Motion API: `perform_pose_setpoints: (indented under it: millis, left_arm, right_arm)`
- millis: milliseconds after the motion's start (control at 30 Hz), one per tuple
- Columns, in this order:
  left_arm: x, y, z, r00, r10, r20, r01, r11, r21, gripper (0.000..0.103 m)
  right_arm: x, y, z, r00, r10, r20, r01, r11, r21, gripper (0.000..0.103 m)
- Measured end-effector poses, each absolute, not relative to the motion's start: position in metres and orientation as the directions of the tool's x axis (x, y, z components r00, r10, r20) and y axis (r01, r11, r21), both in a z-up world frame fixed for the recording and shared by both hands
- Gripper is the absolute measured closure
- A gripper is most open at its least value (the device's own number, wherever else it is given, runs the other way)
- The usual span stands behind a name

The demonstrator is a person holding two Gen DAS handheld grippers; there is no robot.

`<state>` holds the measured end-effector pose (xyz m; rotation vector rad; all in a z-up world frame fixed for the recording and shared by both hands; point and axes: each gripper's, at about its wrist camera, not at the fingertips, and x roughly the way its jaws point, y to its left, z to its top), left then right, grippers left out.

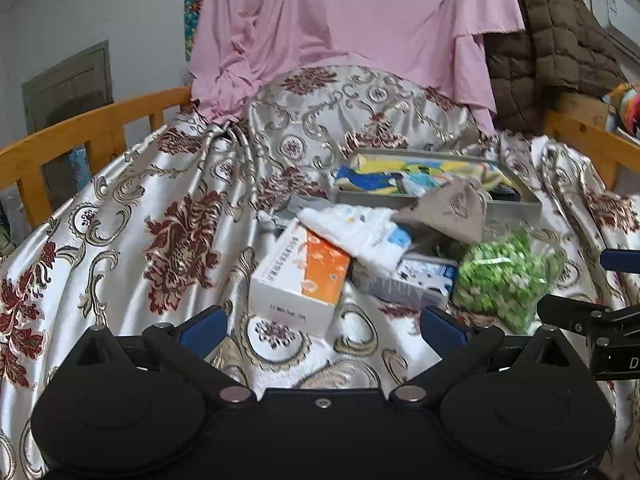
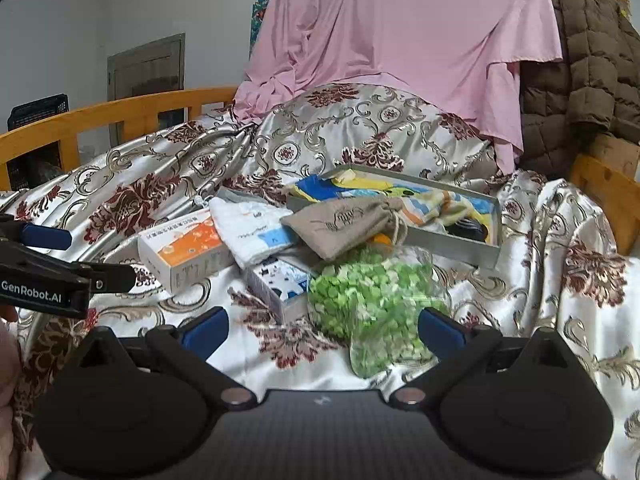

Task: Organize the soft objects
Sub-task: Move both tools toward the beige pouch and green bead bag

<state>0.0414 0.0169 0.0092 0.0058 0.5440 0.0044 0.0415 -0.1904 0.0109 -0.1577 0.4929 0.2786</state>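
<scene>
A heap lies on the floral bedspread (image 1: 132,216). It holds an orange-and-white box (image 1: 300,276), a white cloth pack (image 1: 356,232), a beige drawstring pouch (image 2: 344,224) and a blue-and-white box (image 2: 280,280). A clear bag of green pieces (image 2: 372,304) lies just ahead of my right gripper (image 2: 323,331), which is open; the bag's near end reaches in beside the right finger. Behind the heap, a grey tray (image 2: 472,250) holds a colourful cloth (image 2: 400,196). My left gripper (image 1: 324,330) is open and empty, a short way in front of the orange-and-white box.
Wooden bed rails (image 1: 100,128) (image 2: 604,188) run along both sides. A pink sheet (image 2: 400,40) and a brown quilted jacket (image 2: 592,60) hang at the back. A hand (image 2: 8,360) shows at the left edge. Open bedspread lies to the left of the heap.
</scene>
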Motion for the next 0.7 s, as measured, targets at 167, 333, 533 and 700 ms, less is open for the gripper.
perform_pose_setpoints:
  millis: [167,333,533,700]
  left_arm:
    - [0.048,0.019,0.008,0.870,0.031,-0.492,-0.028,1.000,0.014,0.001]
    - [0.056,0.023,0.006,0.874,0.038,-0.484,-0.043,0.999,-0.001,0.001]
    - [0.075,0.026,0.002,0.883,0.051,-0.466,-0.063,0.998,-0.009,0.001]
    - [0.090,0.024,-0.002,0.891,0.048,-0.451,-0.053,0.999,0.002,0.001]
  right_arm:
    - [0.055,-0.186,0.009,0.849,0.235,-0.473,-0.309,0.947,-0.085,0.000]
    - [0.070,-0.182,0.007,0.853,0.245,-0.461,-0.322,0.942,-0.095,0.000]
    - [0.092,-0.179,0.006,0.862,0.244,-0.443,-0.321,0.941,-0.105,0.000]
    - [0.116,-0.173,0.006,0.881,0.229,-0.414,-0.310,0.940,-0.139,0.000]
